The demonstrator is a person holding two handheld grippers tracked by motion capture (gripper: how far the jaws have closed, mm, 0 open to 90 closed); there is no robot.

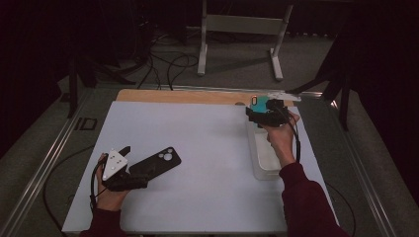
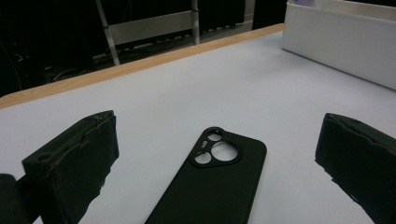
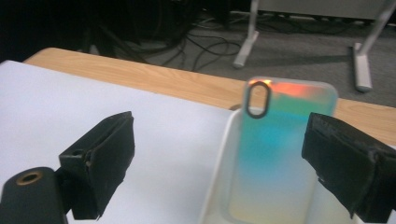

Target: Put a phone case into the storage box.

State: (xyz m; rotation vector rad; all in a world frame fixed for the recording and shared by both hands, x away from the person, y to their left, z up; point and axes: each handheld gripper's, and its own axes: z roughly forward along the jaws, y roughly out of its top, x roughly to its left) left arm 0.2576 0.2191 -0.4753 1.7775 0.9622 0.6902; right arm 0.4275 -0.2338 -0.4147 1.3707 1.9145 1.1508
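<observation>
Table (image 1: 197, 148): pale blue-white sheet over a wooden top, wood strip bare along the far edge. Room: dark, grey floor, loose cables (image 1: 163, 64), grey metal frame (image 1: 242, 29) beyond the far edge.

Left gripper (image 1: 129, 157): near left corner, jaws wide apart, holding nothing. Black case (image 1: 154, 165) lies flat between them, camera cutout up.

Right gripper (image 1: 257, 116): far right corner, jaws apart. Iridescent case (image 3: 275, 154) leans in the white tray (image 1: 264, 158) along the right edge, between the jaws; contact unclear.
</observation>
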